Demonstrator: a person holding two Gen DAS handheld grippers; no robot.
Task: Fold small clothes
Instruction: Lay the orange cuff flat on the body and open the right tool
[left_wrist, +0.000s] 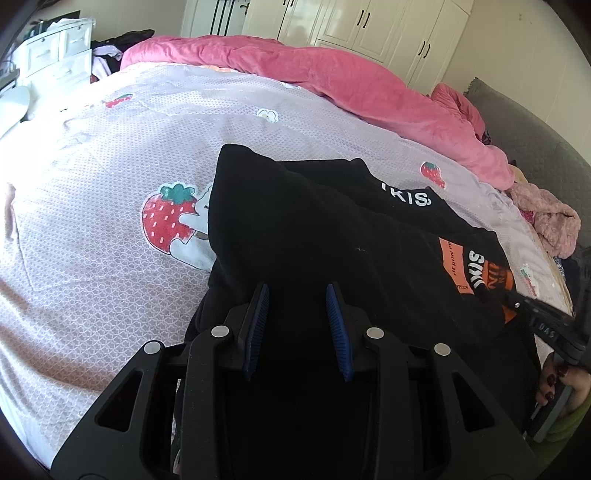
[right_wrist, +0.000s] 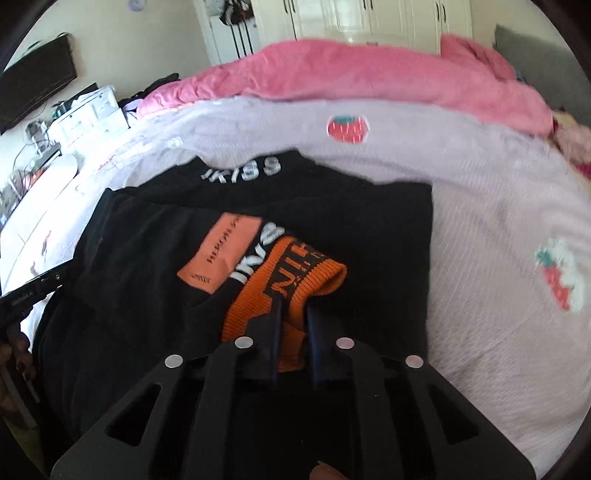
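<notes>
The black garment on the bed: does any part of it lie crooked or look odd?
Yes. The black garment with white lettering is not folded square: its orange ribbed cuff lies bunched over the orange patch, pinched in the right gripper. The far layers sit skewed on the strawberry-print bed sheet.

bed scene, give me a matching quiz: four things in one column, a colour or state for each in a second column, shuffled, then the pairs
Things:
1. blanket
2. cuff
3. left gripper
4. sheet

Colour or state:
A. pale lilac with strawberry prints
B. jaws apart over black cloth
C. pink, bunched at the far side of the bed
D. orange ribbed knit, pinched by the right gripper

Pairs: 1-C, 2-D, 3-B, 4-A
</notes>
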